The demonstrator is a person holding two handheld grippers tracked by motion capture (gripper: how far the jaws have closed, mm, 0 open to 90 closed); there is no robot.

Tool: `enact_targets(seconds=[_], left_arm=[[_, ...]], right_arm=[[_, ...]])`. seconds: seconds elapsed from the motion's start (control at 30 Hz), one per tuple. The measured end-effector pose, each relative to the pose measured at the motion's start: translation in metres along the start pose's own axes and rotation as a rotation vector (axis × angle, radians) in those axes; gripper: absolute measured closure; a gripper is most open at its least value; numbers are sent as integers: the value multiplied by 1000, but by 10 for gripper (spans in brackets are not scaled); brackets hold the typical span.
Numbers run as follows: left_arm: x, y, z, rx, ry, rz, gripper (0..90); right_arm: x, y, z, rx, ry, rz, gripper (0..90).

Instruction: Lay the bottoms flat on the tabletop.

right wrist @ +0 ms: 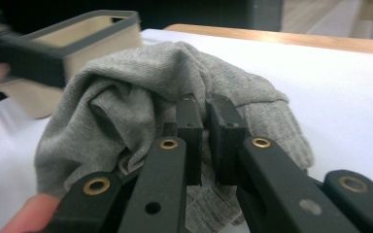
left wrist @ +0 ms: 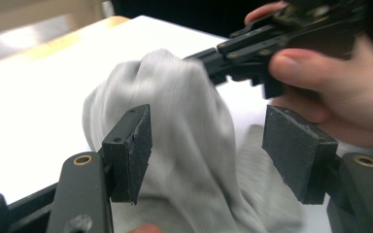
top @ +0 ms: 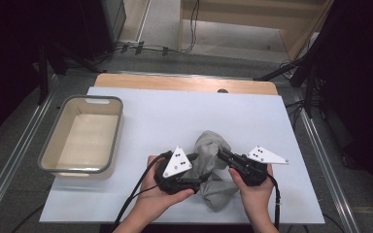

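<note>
1. High view: grey cloth [top: 211, 160] lies bunched on the white bench [top: 252, 116], between both grippers.
2. Right gripper [right wrist: 205, 131] fingers pinch a fold of it.
3. Left gripper [left wrist: 209, 145] fingers stand spread, cloth between them, unpressed.
4. Beige bin [top: 53, 141] sits well left.

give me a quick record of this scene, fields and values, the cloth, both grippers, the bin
item: grey knit cloth, bunched on the white table sheet
left gripper: jaws open, cloth between, pads off it
right gripper: jaws shut on a fold of the cloth
bin: beige bin with grey rim, left of the cloth, nothing inside
</note>
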State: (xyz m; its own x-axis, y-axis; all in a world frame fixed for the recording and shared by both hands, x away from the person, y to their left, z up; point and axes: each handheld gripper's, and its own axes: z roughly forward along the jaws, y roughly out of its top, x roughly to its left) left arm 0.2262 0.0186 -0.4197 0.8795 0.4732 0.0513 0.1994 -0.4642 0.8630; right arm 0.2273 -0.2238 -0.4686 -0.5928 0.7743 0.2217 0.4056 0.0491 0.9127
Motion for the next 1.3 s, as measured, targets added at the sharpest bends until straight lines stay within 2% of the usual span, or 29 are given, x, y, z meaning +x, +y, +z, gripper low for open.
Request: enact_targets(seconds=[0.03,0.1,0.17,0.2,0.23,0.33,0.4,0.5,0.57,0.6,0.67,0.73,0.8,0.9,0.97,1.03,1.07,1.13,1.23,1.3], left_arm=[[0,1,6,30,36,17,356],[6,-1,14,74,96,7,524],[16,-6,20,113,101,-39,726],[20,-10,22,126,111,-54,793],[25,-13,23,139,126,-71,829],[40,-25,24,154,158,-139,847],[50,-34,23,152,181,-197,850],[66,-50,23,175,224,-270,850],[75,-62,27,205,227,-319,850],[77,-69,29,229,212,-339,849],[77,-79,33,242,190,-351,837],[76,-82,32,219,177,-355,812],[76,-83,29,204,152,-363,769],[75,-80,22,165,136,-357,626],[72,-78,15,135,125,-349,516],[69,-76,8,113,126,-341,505],[67,-76,4,99,139,-342,498],[65,-74,-6,62,163,-351,482],[63,-67,-18,29,172,-341,457],[63,-63,-21,26,174,-330,447]], right_arm=[[2,2,1,2,13,-9,820],[4,5,3,8,35,-25,817],[3,5,2,-1,31,-33,800],[1,5,0,-5,30,-27,778],[-1,5,-2,-12,33,-17,748],[-6,-1,-9,-19,27,4,685],[-9,-6,-11,-11,19,8,642],[-10,-16,-10,20,-7,21,569],[-10,-21,-7,36,3,24,536],[-8,-23,-4,51,12,24,506],[-2,-25,6,87,22,9,449],[5,-29,17,125,36,-4,401],[10,-33,27,162,30,-16,369],[15,-39,38,208,48,-3,371],[19,-42,42,224,74,-3,426],[22,-43,44,241,103,7,527],[23,-45,45,253,124,16,610],[27,-46,45,259,158,1,745],[37,-45,44,264,188,-25,834],[44,-44,43,266,218,-37,841]])
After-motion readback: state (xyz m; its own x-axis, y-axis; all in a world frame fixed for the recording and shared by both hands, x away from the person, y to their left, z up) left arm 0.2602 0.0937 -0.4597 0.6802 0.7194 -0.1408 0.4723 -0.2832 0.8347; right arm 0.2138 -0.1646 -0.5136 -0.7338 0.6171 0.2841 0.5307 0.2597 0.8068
